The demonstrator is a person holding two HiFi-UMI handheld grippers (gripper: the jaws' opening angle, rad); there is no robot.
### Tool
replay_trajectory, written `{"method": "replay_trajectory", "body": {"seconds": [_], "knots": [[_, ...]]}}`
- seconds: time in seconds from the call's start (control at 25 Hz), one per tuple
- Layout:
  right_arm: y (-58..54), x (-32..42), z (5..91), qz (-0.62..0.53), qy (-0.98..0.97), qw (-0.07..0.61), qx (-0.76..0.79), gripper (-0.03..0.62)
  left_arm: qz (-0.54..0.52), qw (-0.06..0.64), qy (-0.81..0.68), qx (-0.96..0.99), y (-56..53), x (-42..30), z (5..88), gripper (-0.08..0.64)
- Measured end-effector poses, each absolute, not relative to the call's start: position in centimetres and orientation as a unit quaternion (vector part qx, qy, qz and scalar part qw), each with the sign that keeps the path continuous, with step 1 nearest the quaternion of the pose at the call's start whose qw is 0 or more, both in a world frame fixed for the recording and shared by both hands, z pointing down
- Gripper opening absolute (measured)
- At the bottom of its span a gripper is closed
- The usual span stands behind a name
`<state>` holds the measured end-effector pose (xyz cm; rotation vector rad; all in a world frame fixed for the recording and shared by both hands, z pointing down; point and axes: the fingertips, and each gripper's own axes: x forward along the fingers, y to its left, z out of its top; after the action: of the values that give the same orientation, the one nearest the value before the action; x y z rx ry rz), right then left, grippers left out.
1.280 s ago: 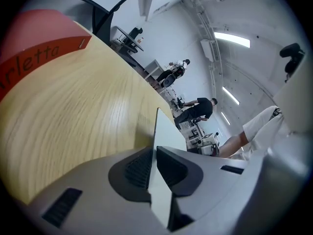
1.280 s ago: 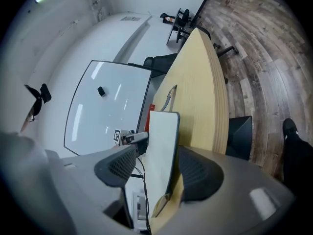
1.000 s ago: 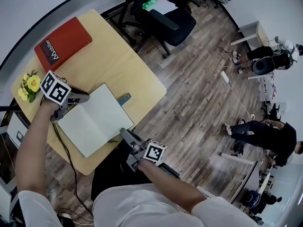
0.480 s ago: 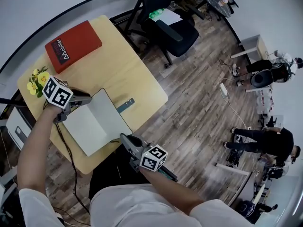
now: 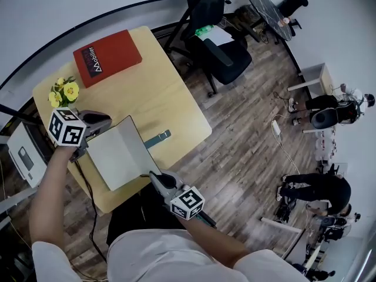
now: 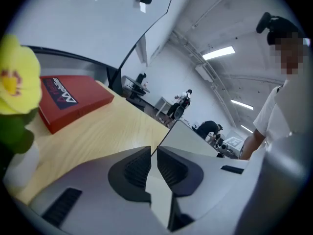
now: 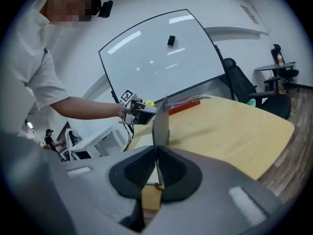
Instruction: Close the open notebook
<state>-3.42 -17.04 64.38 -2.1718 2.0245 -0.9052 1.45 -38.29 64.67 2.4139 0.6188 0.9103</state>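
The open notebook (image 5: 120, 151) lies on the wooden table (image 5: 158, 96), its right-hand leaf raised off the flat half. My left gripper (image 5: 98, 121) is shut on that leaf's far corner. In the left gripper view the pale sheet (image 6: 193, 136) runs out from between the left gripper's (image 6: 153, 152) jaws. My right gripper (image 5: 154, 178) is shut on the near corner. Seen from the right gripper (image 7: 156, 152), the leaf (image 7: 160, 121) stands almost upright, with the left gripper (image 7: 139, 112) beyond it. A teal strap (image 5: 158, 138) sticks out from the notebook's right side.
A red book (image 5: 107, 57) lies at the table's far edge, and yellow flowers (image 5: 63, 91) stand at the left corner. A black office chair (image 5: 220, 46) stands beyond the table. A white unit (image 5: 20, 157) stands left of the table, and people are at the far right.
Both grippers have risen and carried the notebook's right leaf up from flat to a steep tilt. The right gripper has rolled about its own line.
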Motion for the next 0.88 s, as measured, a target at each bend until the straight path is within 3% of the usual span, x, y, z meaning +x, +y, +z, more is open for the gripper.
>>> {"method": "replay_trajectory", "body": {"seconds": [0.36,0.68,0.88], "knots": [[-18.3,-5.7,63.5,-0.238,0.688,-0.112,-0.676,0.021,0.141,0.179,0.028,0.973,-39.4,-7.0,57.3,0.043],[-19.5,-8.7,63.5,-0.175,0.727,-0.223,-0.625,0.031,0.044,0.213,-0.088,0.972,-38.1,-15.6,56.7,0.043],[-20.1,-11.0,64.8,-0.152,0.747,-0.282,-0.582,0.049,0.043,0.226,-0.088,0.969,-36.5,-18.3,57.3,0.043]]}}
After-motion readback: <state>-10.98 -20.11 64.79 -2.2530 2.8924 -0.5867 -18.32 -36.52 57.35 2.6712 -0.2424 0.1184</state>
